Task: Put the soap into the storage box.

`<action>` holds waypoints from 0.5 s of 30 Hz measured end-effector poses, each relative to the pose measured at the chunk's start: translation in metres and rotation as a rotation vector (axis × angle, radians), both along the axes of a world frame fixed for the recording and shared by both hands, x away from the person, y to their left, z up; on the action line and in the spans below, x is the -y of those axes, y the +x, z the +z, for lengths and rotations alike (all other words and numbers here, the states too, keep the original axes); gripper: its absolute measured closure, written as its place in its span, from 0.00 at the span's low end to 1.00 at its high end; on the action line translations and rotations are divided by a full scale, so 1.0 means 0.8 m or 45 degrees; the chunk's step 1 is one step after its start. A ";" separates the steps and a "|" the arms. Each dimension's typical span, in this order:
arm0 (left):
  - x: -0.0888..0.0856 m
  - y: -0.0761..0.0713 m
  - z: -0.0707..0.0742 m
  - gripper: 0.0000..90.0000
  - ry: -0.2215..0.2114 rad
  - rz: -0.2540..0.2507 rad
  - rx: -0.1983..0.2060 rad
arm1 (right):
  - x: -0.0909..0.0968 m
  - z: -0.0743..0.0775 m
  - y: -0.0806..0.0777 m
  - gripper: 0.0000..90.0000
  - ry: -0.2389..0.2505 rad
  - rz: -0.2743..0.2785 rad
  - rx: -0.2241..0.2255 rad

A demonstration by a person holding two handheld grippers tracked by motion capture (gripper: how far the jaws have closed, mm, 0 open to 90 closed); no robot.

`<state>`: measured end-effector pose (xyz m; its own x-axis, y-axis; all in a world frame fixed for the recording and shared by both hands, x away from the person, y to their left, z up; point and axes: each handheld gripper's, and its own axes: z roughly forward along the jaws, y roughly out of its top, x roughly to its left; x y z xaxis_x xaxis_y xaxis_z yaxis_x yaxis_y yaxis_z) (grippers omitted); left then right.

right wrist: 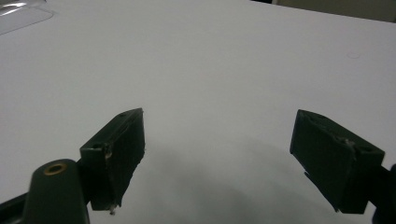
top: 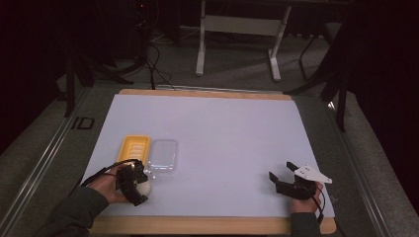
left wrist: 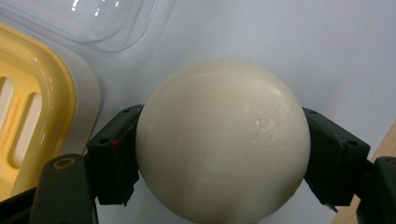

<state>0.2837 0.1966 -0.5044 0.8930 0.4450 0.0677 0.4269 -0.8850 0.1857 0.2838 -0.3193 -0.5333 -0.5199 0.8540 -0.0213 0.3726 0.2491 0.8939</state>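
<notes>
Between my left gripper's (left wrist: 223, 154) jaws: cream ball (left wrist: 223, 140), clamped both sides.
Yellow tray (left wrist: 32, 116) just beside its left jaw; my right gripper (right wrist: 219, 156) spread wide over white sheet (right wrist: 224, 56).

The table (top: 207, 224) is made of wood, and a big white sheet (top: 222, 138) covers almost all of its top. A yellow tray (top: 134, 147) with slots lies on the sheet, just past the left gripper (top: 138, 185). A clear lid (top: 163, 155) lies right beside the tray, also just in front of that gripper. The right gripper (top: 281, 173) is far from both, over a bare part of the sheet near the table's front edge.
</notes>
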 end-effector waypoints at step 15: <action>0.000 0.004 0.005 0.26 -0.015 -0.003 -0.006 | 0.000 0.000 0.000 0.19 0.000 0.002 0.000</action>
<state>0.2871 0.1968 -0.5005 0.8944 0.4435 0.0584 0.4256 -0.8839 0.1939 0.2837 -0.3192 -0.5332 -0.5211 0.8532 -0.0215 0.3724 0.2499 0.8938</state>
